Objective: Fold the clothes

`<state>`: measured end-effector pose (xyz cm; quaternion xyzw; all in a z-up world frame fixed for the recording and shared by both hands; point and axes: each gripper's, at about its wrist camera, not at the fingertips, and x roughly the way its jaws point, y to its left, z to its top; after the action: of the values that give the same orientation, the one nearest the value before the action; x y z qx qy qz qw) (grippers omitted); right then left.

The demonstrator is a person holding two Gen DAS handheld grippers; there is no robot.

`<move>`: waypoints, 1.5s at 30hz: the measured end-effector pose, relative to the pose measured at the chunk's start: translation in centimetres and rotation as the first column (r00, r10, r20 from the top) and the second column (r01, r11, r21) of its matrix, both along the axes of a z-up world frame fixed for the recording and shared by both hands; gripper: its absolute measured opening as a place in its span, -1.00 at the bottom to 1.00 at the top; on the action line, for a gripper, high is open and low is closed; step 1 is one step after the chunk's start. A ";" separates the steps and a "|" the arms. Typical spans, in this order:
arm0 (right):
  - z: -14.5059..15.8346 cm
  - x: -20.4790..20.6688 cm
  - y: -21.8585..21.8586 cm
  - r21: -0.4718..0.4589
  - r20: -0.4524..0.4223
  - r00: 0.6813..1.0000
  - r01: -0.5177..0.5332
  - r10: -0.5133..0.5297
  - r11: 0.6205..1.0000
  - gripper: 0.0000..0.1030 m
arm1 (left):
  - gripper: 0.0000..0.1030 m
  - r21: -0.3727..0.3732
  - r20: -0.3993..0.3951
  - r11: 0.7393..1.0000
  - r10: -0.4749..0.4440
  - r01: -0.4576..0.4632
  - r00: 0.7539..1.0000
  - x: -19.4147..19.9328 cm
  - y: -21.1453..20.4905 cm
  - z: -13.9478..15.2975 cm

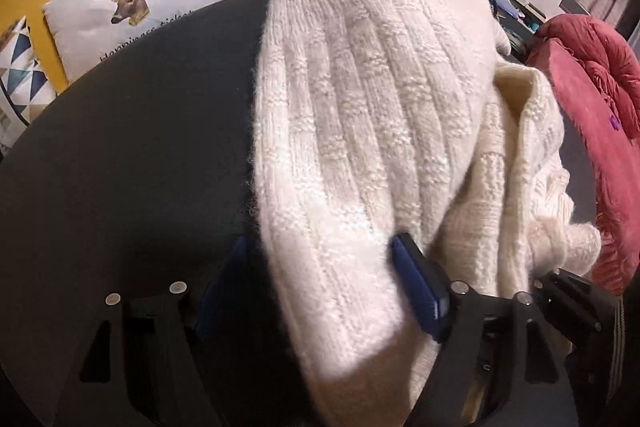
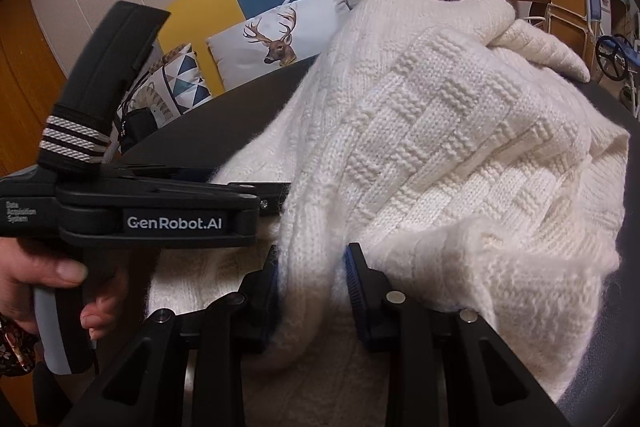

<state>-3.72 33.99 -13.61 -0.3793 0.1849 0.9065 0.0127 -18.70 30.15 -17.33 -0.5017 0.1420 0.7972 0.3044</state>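
Evidently the cream, chunky-knit wool sweater [image 1: 360, 115] lies bunched on the dark round worktop [image 1: 132, 147], part folded over itself, so both tools work at its near edge. The right gripper [image 2: 312, 287] pinches a thick roll of the knit between its blue-padded fingers [image 2: 354, 279], probably to anchor that edge. The left gripper [image 1: 316, 287] has its fingers spread wide around a fold of sleeve-like knit, apparently not pressing it. A red quilted garment [image 1: 592, 115] waits just beside the sweater.

left gripper [image 1: 320, 267] fingers spread, right gripper [image 2: 312, 279] clamped
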 end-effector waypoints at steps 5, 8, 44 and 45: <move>0.0 0.6 -0.5 0.021 -0.020 1.000 0.022 -0.021 1.000 -0.36 | 0.02 -0.031 -0.023 0.999 -0.011 0.010 1.000 0.2 0.4 0.3; 0.2 0.7 -0.9 0.033 -0.018 0.999 0.029 -0.028 0.999 -0.32 | -0.72 -0.063 -0.074 0.998 -0.013 0.008 0.997 0.9 0.5 1.7; 3.0 -2.6 -26.1 0.225 0.079 0.912 -0.409 0.402 0.884 -0.02 | -0.77 0.157 -0.042 0.808 0.580 -0.568 0.813 11.1 -35.6 1.5; 3.1 -2.7 -27.0 0.223 0.080 0.905 -0.426 0.419 0.877 -0.02 | -0.77 0.161 -0.043 0.800 0.590 -0.578 0.806 11.7 -36.2 1.5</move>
<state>-6.43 6.99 -10.50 -0.4194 -0.0112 0.8973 -0.1375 -7.01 -6.08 -15.86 -0.4617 -0.0619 0.8820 0.0714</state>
